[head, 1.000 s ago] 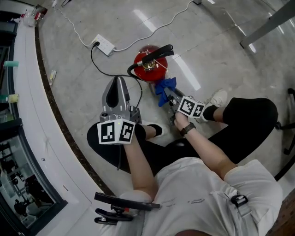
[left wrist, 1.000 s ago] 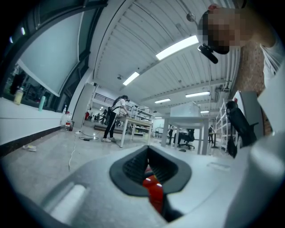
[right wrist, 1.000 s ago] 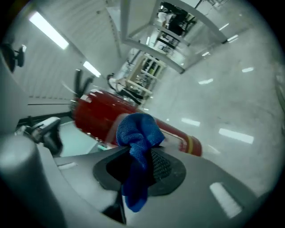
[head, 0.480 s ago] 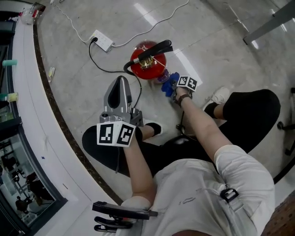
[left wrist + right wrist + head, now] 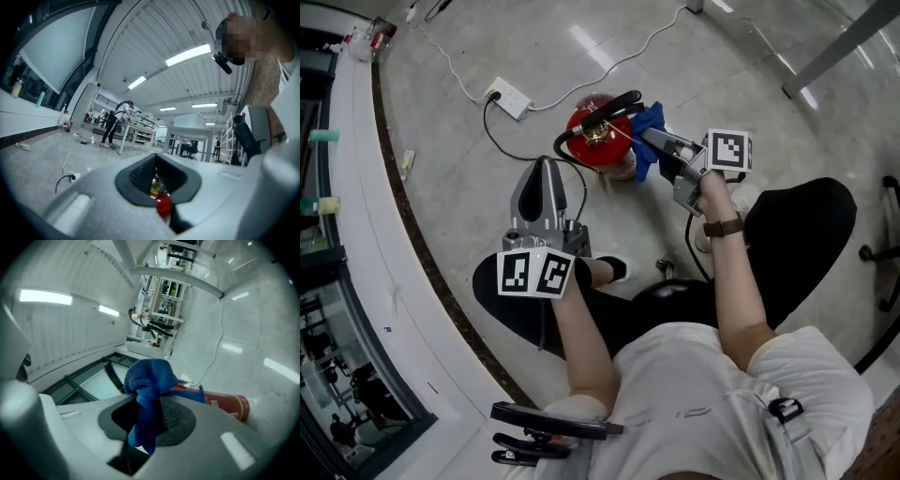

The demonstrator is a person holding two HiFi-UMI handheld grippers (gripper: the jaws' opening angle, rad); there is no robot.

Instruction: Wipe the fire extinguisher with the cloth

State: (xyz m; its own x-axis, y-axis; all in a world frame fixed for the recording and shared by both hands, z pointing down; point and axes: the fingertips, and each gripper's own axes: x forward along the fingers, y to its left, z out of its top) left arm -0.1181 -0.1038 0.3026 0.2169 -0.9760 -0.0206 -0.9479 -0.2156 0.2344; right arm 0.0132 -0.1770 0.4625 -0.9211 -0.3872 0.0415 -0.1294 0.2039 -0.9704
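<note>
A person in a white short-sleeved top and black trousers, with a dark watch on the right wrist. The grey left gripper and right gripper each carry a cube with black-and-white square markers.

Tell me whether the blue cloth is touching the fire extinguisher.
Touching. The head view shows the cloth pressed against the red side of the fire extinguisher, with no gap between them.

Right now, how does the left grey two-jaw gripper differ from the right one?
The left gripper has its jaws together on nothing; the right gripper clamps the blue cloth. The left stays short of the red fire extinguisher; the right has the cloth at its side. Both point toward it.
</note>
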